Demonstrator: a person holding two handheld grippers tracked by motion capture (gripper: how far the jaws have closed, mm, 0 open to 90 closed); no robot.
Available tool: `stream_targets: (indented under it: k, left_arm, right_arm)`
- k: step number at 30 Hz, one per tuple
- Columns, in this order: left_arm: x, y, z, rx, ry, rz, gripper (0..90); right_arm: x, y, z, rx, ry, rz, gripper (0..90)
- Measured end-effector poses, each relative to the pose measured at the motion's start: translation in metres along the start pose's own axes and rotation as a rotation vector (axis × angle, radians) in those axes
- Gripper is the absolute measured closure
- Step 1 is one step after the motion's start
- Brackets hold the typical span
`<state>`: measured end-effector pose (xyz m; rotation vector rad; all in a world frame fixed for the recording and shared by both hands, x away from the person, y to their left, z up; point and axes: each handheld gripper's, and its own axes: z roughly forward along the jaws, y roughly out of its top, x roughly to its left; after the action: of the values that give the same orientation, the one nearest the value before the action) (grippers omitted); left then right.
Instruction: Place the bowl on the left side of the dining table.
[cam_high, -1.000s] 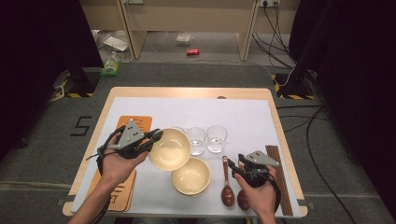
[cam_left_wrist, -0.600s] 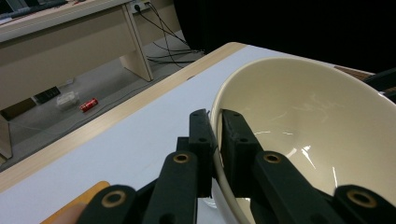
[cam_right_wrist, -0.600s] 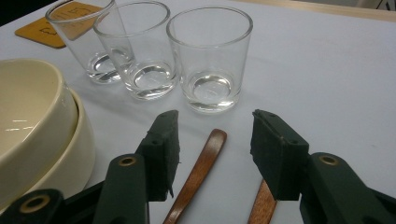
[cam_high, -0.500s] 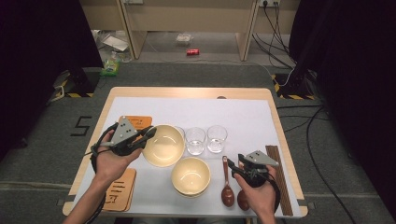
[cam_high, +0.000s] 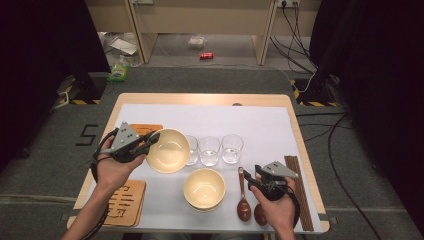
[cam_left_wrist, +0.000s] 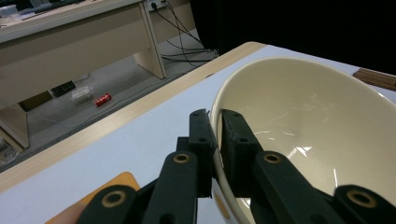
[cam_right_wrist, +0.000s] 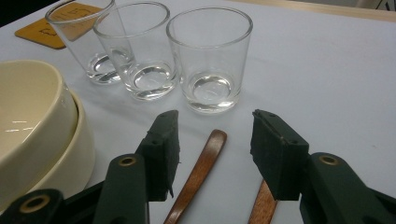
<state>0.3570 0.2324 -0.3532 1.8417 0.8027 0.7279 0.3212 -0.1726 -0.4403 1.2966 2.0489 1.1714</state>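
My left gripper (cam_high: 151, 138) is shut on the rim of a cream bowl (cam_high: 168, 150), which it holds tilted above the table's left half. In the left gripper view the two jaws (cam_left_wrist: 215, 122) pinch the bowl's wall (cam_left_wrist: 303, 121), one inside and one outside. Two more cream bowls (cam_high: 204, 189) sit nested near the front middle. My right gripper (cam_high: 250, 179) rests open at the front right; its jaws (cam_right_wrist: 215, 120) straddle the handle of a brown wooden spoon (cam_right_wrist: 201, 172) without touching it. A second spoon's handle (cam_right_wrist: 262, 205) lies beside it.
Three empty glasses (cam_high: 191, 150) (cam_high: 209, 150) (cam_high: 232, 148) stand in a row behind the nested bowls. Orange coasters lie at the left (cam_high: 146, 128) and front left (cam_high: 125, 202). Dark wooden sticks (cam_high: 298, 192) lie along the right edge of the white mat (cam_high: 260, 122).
My left gripper has carried the bowl a little to the left and away from the nested bowls. The right gripper has stayed where it was.
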Motion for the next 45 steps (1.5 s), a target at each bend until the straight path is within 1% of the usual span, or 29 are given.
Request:
stream_targets:
  k: [5,9,15,16,17,19,28,41,45]
  left_arm:
    - [0.007,-0.001,-0.001,0.000,0.015,-0.011,82.6]
    - [0.012,-0.001,-0.002,-0.005,0.023,-0.008,82.6]
    - [0.019,-0.002,-0.002,-0.008,0.046,-0.016,82.6]
    - [0.020,-0.002,-0.002,-0.009,0.049,-0.019,82.6]
    - [0.021,-0.003,-0.002,-0.005,0.053,-0.030,82.6]
    - [0.023,-0.003,-0.003,-0.006,0.058,-0.035,82.6]
    - [0.030,-0.004,-0.002,-0.007,0.079,-0.044,82.5]
    - [0.042,-0.011,0.002,0.012,0.104,-0.067,82.6]
    - [0.048,-0.014,0.004,0.012,0.123,-0.077,82.6]
  right_arm:
    - [0.000,0.000,0.000,-0.001,-0.002,0.000,51.9]
    - [0.000,0.000,0.000,-0.001,-0.002,0.000,51.9]
    - [0.000,0.000,0.000,-0.001,-0.003,0.000,51.9]
    - [0.000,0.000,0.000,-0.002,-0.003,0.000,51.9]
    - [0.000,0.000,0.000,-0.002,-0.003,-0.001,51.9]
    - [0.000,0.000,0.000,-0.002,-0.003,0.000,51.9]
    - [-0.001,0.000,0.000,-0.003,-0.003,0.000,51.9]
    - [-0.001,0.000,0.000,0.000,-0.004,0.001,51.9]
    - [-0.001,0.000,0.000,-0.001,-0.005,-0.002,51.9]
